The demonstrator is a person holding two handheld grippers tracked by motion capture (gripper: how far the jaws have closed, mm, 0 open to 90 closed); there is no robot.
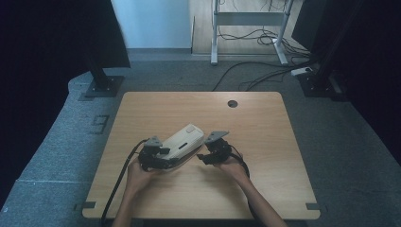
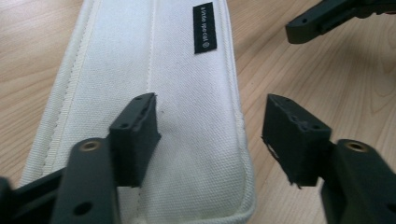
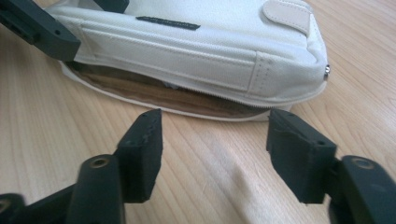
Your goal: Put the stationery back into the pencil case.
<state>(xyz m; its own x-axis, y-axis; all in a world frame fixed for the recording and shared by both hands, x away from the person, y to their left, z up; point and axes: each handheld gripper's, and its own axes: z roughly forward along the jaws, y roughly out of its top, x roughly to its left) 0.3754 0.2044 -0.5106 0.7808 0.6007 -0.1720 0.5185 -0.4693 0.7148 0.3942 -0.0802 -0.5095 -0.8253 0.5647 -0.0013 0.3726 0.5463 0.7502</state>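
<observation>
A white canvas pouch (image 1: 183,140) lies slantwise on the middle of the wooden table (image 1: 265,142). In the left gripper view the pouch (image 2: 140,70) shows its top and a small black label (image 2: 204,28). My left gripper (image 2: 210,109) is open at the pouch's near end, one jaw over the fabric and the other over bare wood beside it. My right gripper (image 3: 217,123) is open, low over the table, facing the pouch's long side (image 3: 196,51). There the zip gapes and shows a tan lining (image 3: 177,95). In the high view the left gripper (image 1: 165,153) and right gripper (image 1: 203,156) flank the pouch.
A round cable hole (image 1: 232,103) sits near the table's far edge. Beyond the table, two black stand bases (image 1: 101,85) (image 1: 317,82) and loose cables (image 1: 255,75) rest on the grey floor. The other gripper's jaw (image 2: 322,18) reaches into the left gripper view at top right.
</observation>
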